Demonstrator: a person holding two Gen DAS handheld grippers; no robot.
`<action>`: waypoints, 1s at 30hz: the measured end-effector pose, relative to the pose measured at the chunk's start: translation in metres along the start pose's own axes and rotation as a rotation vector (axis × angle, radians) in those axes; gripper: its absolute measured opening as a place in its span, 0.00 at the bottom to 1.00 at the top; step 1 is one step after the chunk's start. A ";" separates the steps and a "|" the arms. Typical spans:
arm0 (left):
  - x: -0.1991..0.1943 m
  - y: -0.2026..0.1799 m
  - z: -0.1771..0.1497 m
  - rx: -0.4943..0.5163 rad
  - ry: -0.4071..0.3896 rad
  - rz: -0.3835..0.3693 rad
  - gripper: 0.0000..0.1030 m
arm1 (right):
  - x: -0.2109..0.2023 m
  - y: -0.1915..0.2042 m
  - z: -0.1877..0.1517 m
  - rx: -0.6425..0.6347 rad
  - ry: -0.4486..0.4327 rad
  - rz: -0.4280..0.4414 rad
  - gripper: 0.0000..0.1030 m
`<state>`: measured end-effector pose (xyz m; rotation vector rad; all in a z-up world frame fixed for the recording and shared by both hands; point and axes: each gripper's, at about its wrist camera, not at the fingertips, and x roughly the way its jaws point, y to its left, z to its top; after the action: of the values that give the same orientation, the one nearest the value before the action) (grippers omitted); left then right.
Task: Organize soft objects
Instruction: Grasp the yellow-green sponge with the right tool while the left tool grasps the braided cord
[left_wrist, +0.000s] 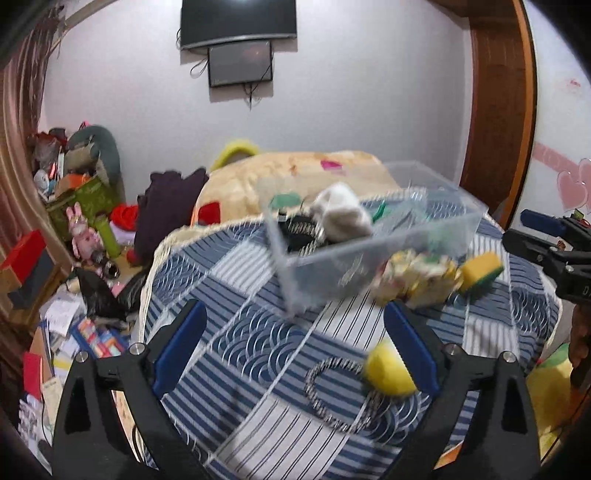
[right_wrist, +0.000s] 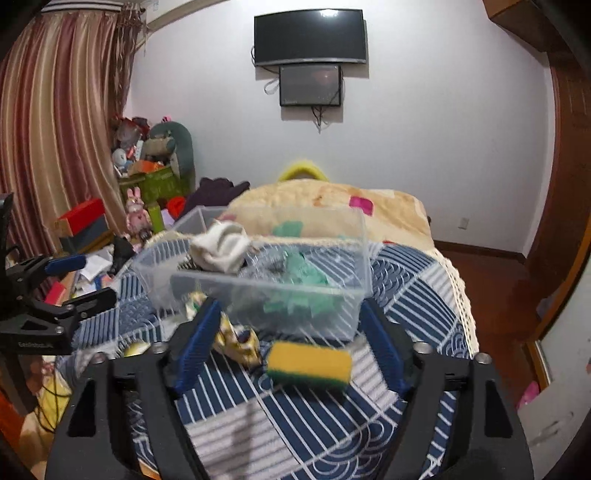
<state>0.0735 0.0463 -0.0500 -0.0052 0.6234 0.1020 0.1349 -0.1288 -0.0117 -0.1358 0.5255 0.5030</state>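
This is a lived-in bedroom in a home. A bed under a blue-and-white patchwork bedspread fills the middle, with a cream quilt heaped at its far end. A curved television hangs on the pale wall above a smaller screen. Striped curtains cover the left side, and a wooden door frame stands at the right. In the corner sit plush toys, among them a pink rabbit, beside a green box, with papers strewn over the floor. Pink heart stickers decorate one wall.
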 end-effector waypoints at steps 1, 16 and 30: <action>0.001 0.003 -0.005 -0.008 0.008 0.005 0.95 | 0.000 -0.001 -0.005 -0.002 0.005 -0.009 0.80; 0.026 0.006 -0.055 -0.079 0.139 -0.041 0.60 | 0.027 -0.002 -0.046 0.006 0.141 -0.054 0.80; 0.029 -0.004 -0.062 -0.081 0.156 -0.117 0.14 | 0.030 -0.016 -0.048 0.081 0.128 -0.037 0.65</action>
<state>0.0615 0.0430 -0.1173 -0.1288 0.7725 0.0131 0.1436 -0.1421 -0.0678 -0.1002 0.6666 0.4380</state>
